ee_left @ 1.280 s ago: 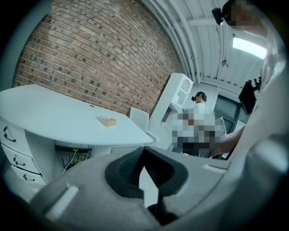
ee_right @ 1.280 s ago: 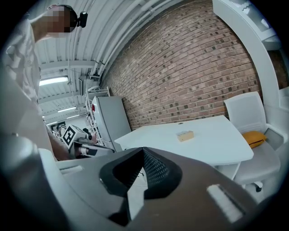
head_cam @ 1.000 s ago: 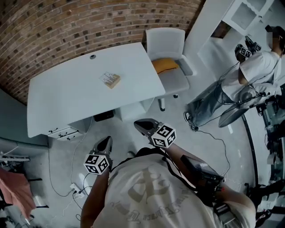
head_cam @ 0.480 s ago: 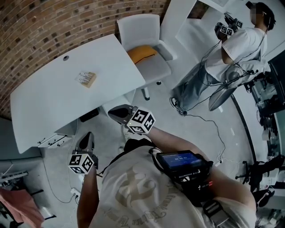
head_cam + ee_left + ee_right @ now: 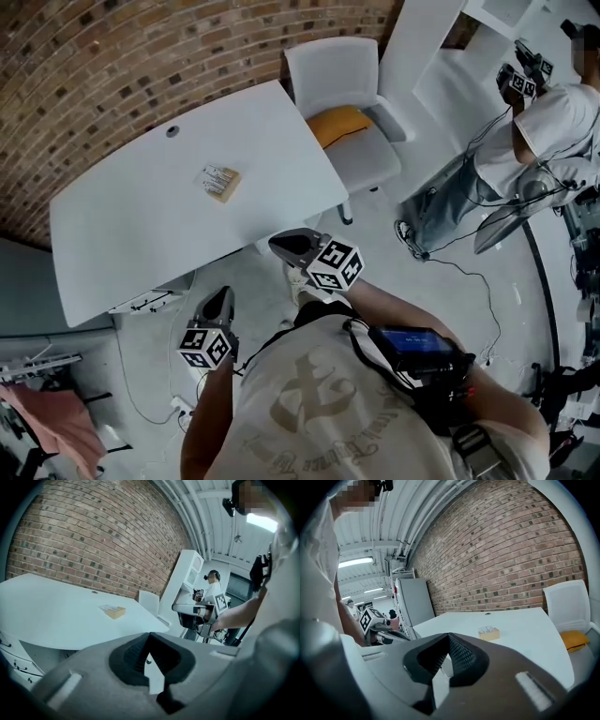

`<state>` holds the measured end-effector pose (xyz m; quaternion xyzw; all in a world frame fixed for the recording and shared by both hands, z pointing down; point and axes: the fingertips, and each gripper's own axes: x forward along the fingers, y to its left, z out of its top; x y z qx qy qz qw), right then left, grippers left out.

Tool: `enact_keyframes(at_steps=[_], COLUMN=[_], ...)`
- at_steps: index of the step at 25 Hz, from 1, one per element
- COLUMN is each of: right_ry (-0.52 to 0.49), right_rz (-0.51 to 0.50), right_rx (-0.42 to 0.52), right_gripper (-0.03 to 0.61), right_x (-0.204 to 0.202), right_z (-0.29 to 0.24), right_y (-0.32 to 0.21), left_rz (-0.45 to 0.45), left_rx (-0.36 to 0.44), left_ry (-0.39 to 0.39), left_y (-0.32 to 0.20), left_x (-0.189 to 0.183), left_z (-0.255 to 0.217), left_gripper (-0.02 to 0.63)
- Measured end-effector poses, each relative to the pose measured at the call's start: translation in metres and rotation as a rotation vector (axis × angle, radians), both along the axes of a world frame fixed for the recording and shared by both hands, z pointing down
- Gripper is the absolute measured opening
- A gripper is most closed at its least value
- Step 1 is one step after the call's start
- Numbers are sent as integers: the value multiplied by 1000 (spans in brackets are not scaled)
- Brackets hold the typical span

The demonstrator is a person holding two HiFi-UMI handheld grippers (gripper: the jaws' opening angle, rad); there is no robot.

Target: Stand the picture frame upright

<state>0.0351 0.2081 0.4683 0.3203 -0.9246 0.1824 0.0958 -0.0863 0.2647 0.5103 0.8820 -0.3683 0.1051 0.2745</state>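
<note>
The picture frame (image 5: 217,181) lies flat on the white table (image 5: 141,234), a small wooden block with a pale face; it also shows as a tan block (image 5: 112,611) in the left gripper view and as a tan block (image 5: 488,633) in the right gripper view. My left gripper (image 5: 219,302) is shut and empty, held over the floor short of the table's near edge. My right gripper (image 5: 286,246) is shut and empty too, just off the table's near right corner. Both are well short of the frame.
A white chair (image 5: 352,112) with a yellow cushion (image 5: 339,122) stands at the table's right end. A brick wall (image 5: 141,56) runs behind. Another person (image 5: 548,131) stands at the far right by white cabinets. Cables (image 5: 150,375) trail on the floor under the table.
The view has swung and both grippers have come closer to the table's near edge. Both stay shut and empty; the frame has not moved on the table.
</note>
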Motion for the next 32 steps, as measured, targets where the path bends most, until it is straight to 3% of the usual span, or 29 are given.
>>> enact_keyframes(at_steps=[17, 26, 32], right_ry=[5, 46, 10], right_rz=[-5, -78, -151], right_rx=[-76, -98, -79], right_gripper=[8, 8, 8], right_x=[40, 45, 36], right_z=[30, 48, 47], right_y=[-145, -202, -223], left_rz=[-88, -199, -254], left_rx=[-74, -125, -124], left_ry=[-13, -27, -50], left_y=[-138, -186, -208], left_x=[32, 39, 40], left_z=[13, 31, 28], left_gripper=[1, 1, 1])
